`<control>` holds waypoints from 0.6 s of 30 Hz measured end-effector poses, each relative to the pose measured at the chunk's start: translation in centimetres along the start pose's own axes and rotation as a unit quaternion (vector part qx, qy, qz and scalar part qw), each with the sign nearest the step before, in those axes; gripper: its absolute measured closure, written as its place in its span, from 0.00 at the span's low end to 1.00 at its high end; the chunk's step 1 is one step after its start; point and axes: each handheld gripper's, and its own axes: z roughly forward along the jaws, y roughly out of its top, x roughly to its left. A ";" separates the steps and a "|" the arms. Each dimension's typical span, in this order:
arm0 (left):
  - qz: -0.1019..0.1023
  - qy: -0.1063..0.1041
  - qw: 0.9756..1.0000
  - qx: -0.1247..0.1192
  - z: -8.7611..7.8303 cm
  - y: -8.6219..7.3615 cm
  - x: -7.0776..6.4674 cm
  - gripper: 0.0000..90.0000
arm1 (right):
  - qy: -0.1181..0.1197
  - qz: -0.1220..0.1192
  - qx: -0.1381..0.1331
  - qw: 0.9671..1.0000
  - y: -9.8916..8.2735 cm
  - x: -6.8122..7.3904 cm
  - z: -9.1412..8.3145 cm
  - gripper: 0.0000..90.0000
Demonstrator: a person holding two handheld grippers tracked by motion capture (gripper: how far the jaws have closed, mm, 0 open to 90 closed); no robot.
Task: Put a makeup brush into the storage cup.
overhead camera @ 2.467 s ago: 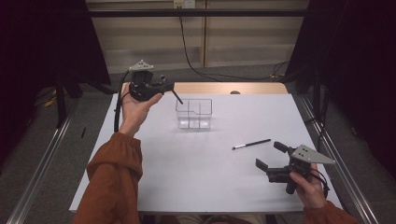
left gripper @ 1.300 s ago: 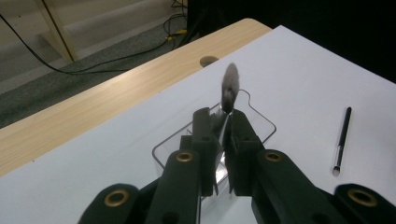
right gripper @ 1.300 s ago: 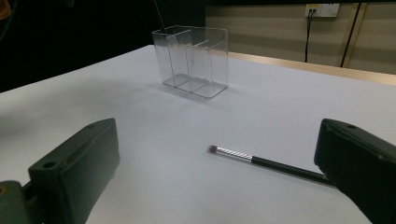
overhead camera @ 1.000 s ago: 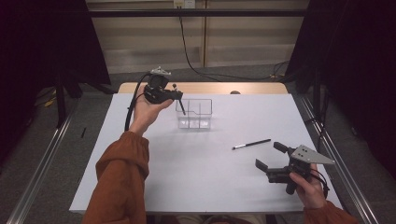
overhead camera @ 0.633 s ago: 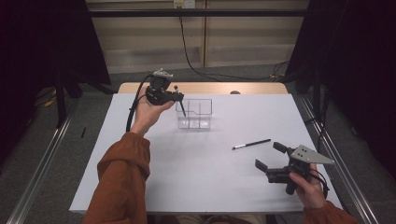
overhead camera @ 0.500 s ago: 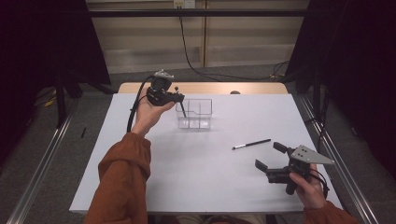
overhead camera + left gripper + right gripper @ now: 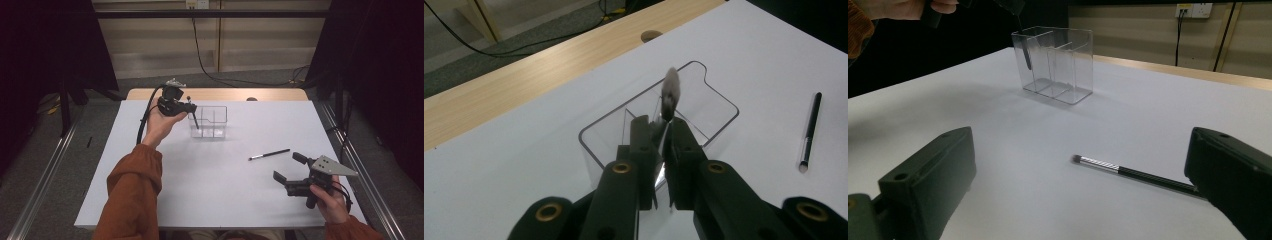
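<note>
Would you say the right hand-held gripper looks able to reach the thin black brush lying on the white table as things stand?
Probably yes. The right hand-held gripper has its jaws open, and the thin black brush lies flat just ahead with bare white table between them; the clear plastic organiser stands well off.

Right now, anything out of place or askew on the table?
One black brush lies loose on the white table, apart from the clear organizer. The left gripper holds another brush above the organizer. Nothing spilled or damaged.

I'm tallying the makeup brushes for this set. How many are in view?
2. One brush is held in the left claw over the clear organizer; the other brush lies on the white table near the right claw.
</note>
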 end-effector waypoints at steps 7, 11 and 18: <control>-0.004 -0.004 1.000 0.001 0.4 -0.3 0.1 0.93 | 0.001 0.000 0.000 1.000 0.0 0.0 0.0 0.00; -0.011 -0.008 1.000 -0.001 0.6 -0.6 0.1 0.93 | 0.001 -0.001 0.000 1.000 0.0 0.0 0.0 0.00; -0.012 -0.001 1.000 -0.004 0.5 -0.7 0.2 0.80 | 0.001 -0.002 0.000 1.000 0.0 0.0 0.0 0.00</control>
